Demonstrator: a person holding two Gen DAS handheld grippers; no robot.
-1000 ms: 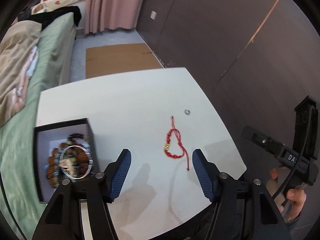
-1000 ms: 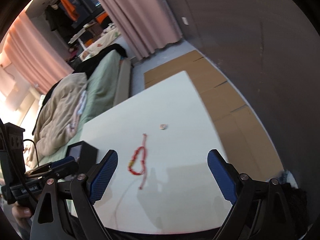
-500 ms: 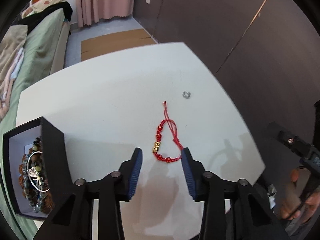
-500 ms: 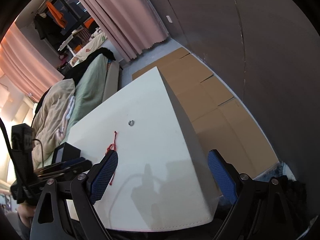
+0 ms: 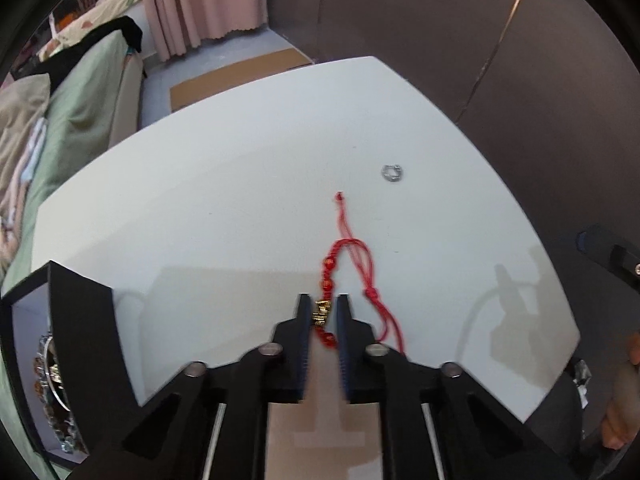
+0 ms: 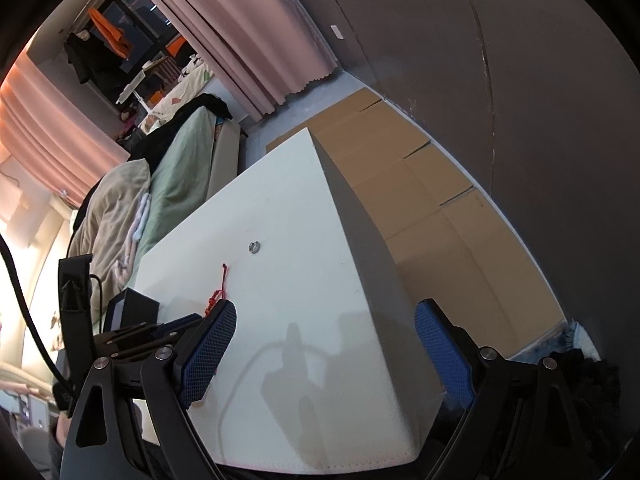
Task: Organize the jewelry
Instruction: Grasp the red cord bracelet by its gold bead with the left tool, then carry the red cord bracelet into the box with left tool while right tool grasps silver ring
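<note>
**Left gripper pinches red bracelet at its gold bead**

A green-covered bed [image 5: 80,92] runs along the left of the room, with pink curtains [image 6: 256,36] behind it and flattened cardboard [image 6: 432,200] on the floor by the dark wall. No brand, label or writing can be read in either view.

The white table [image 5: 240,200] fills the middle of both views. At its left near corner sits a black jewelry box [image 5: 84,320], open, with beaded bracelets and a metal bangle inside.

The right gripper [image 6: 324,356] hangs over the table's near right corner, its blue-padded jaws spread wide with nothing between them.

The left gripper [image 5: 322,312] is low at the table's near edge, its jaws drawn close together on the red bracelet [image 5: 352,276], clamping the gold bead [image 5: 321,312].

The bracelet lies on the table with its long axis pointing away from the gripper toward the far side; its loose cord end [image 5: 339,197] is the farthest part, and the knotted cords trail back to the right of the jaws.

A small silver ring [image 5: 391,172] lies apart from the bracelet, beyond and right of the cord end.
</note>
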